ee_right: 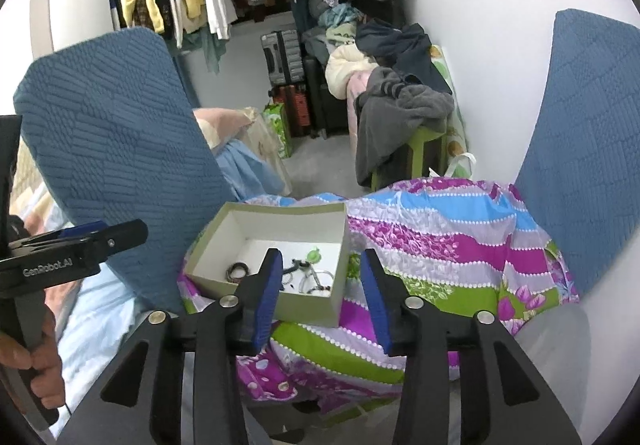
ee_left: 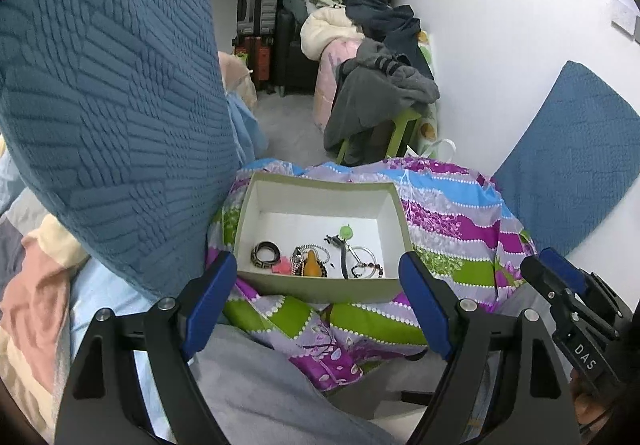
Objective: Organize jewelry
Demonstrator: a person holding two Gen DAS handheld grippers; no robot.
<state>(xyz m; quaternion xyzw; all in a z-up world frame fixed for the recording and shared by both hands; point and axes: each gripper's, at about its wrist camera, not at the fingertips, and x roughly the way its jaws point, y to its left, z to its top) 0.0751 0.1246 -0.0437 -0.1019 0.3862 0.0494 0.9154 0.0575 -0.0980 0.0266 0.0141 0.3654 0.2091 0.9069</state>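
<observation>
- Jewelry (ee_left: pixel 316 259) lies in a loose heap on the white floor of an open cardboard box (ee_left: pixel 320 287), gathered toward the box's near wall.
- The box sits on a bedspread (ee_left: pixel 452 229) striped in purple, blue and green, between two blue quilted cushions, one at 9 o'clock (ee_left: pixel 104 97) and one at 3 o'clock (ee_left: pixel 568 161).
- Among the pieces: a dark patterned bangle (ee_left: pixel 265 253) at the left, an amber pendant (ee_left: pixel 313 265) in the middle, a green round charm (ee_left: pixel 345 232) toward 12 o'clock, and a thin silver ring-shaped bangle (ee_left: pixel 362 261) at the right.
- The left hand-held gripper (ee_left: pixel 320 297) hangs released, jaws spread wide and empty; the box lies just beyond its tips at 12 o'clock, its near wall framed between them.
- The right hand-held gripper (ee_right: pixel 320 301) is partly spread with nothing between its blue pads; the box lies at about 11 o'clock from it, the left pad overlapping the jewelry in its view.
- Neither hand-held gripper touches the jewelry.
</observation>
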